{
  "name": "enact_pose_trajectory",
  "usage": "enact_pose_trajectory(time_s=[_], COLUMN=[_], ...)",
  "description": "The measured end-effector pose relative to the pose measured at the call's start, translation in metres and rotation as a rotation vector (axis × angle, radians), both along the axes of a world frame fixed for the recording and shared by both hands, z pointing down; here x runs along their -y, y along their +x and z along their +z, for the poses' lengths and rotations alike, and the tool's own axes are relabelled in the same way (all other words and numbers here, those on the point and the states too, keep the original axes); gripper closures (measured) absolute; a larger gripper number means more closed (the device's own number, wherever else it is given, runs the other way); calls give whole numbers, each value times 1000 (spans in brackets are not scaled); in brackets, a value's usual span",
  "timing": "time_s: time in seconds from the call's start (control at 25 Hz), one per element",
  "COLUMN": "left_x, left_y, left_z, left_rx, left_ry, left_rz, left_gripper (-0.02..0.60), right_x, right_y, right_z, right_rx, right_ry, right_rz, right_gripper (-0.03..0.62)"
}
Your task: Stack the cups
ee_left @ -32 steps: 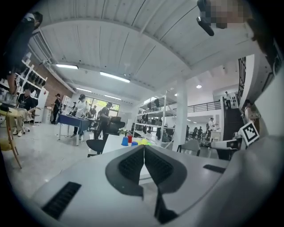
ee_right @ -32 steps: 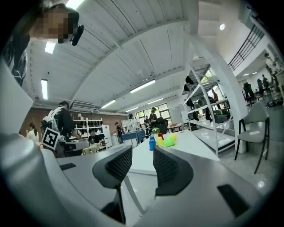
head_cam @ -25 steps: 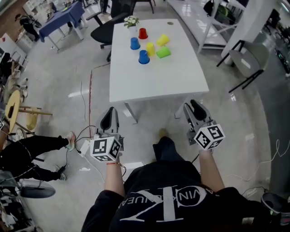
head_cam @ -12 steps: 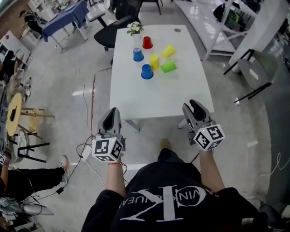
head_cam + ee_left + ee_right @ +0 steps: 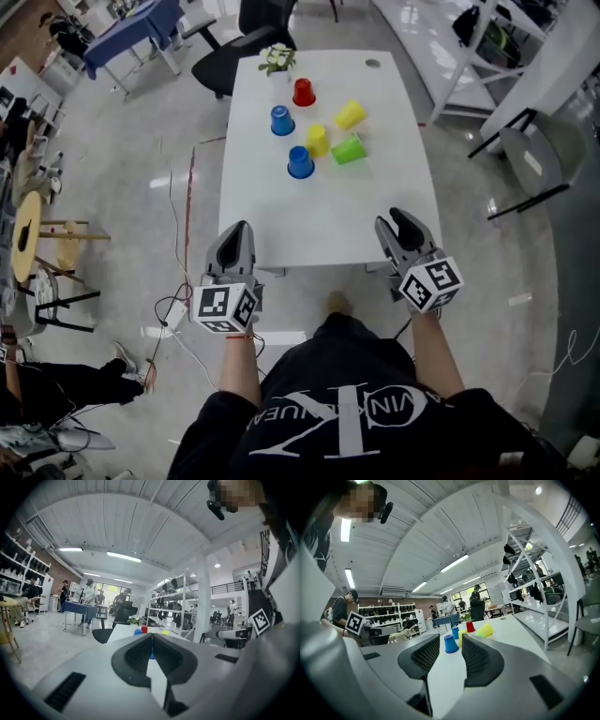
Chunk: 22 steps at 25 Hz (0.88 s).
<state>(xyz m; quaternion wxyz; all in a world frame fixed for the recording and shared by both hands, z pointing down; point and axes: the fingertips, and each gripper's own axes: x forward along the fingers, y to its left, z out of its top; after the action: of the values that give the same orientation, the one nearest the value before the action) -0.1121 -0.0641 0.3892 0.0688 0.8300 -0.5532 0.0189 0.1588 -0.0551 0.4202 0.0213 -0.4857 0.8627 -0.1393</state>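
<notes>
Several plastic cups stand on the far half of the white table [image 5: 319, 220]. A red cup [image 5: 303, 92] is farthest, with a blue cup [image 5: 280, 120] beside it. A second blue cup [image 5: 300, 162] is nearest me. A yellow cup [image 5: 318, 141] stands upside down, while another yellow cup [image 5: 350, 115] and a green cup [image 5: 349, 150] lie on their sides. My left gripper [image 5: 236, 232] hangs at the table's near edge, shut and empty [image 5: 151, 636]. My right gripper [image 5: 401, 221] is at the near right edge, open with nothing between its jaws [image 5: 450, 641]; the nearest blue cup [image 5: 450, 644] shows far beyond them.
A small potted plant [image 5: 277, 59] stands at the table's far left corner. A black office chair [image 5: 234, 52] sits behind the table, and a wooden stool [image 5: 33, 234] is at the left. Cables [image 5: 178, 300] trail on the floor. White shelving [image 5: 487, 37] stands at the right.
I have stepped closer to the table; both grippers now reach its near edge. The seated person's legs at lower left have slid almost out of view. The cups have not moved.
</notes>
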Motion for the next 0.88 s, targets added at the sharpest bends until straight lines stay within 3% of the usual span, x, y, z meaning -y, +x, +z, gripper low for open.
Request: enact_pose_trajectory(time_s=[0.48,0.88], left_x=[38,66], left_y=[8,-9], left_z=[4,24], left_rx=[17,10], left_ry=[-14,-79], left_rz=[-26,-19], left_gripper=[575,575], right_x=[57,103], right_y=[-18,-89], right_z=[15,39], right_rx=[-76,-131], right_ry=[-21,-108], right_rz=[-146,-259], right_gripper=[437,401])
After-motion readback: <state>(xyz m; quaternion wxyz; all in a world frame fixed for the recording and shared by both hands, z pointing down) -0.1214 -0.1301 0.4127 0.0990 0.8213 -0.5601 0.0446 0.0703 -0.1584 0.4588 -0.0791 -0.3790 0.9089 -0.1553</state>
